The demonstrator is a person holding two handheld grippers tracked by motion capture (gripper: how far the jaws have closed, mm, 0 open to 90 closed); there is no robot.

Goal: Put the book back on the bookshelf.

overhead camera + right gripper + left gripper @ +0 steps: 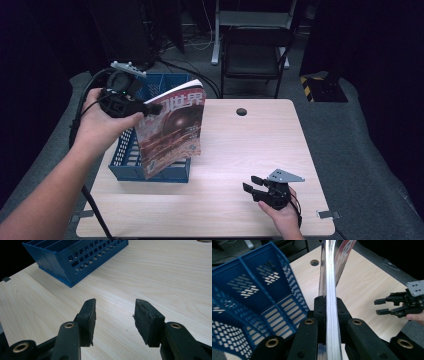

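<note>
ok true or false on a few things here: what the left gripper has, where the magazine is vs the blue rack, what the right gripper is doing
1. The left gripper is clamped on the magazine. True.
2. The magazine lies flat on the table. False: it is held up in the air, over the blue rack.
3. The right gripper is holding a pen. False: its jaws are apart with nothing between them.
4. The right gripper sits low at the table's near right side. True.
5. The blue rack is at the table's right edge. False: it is at the left.
</note>
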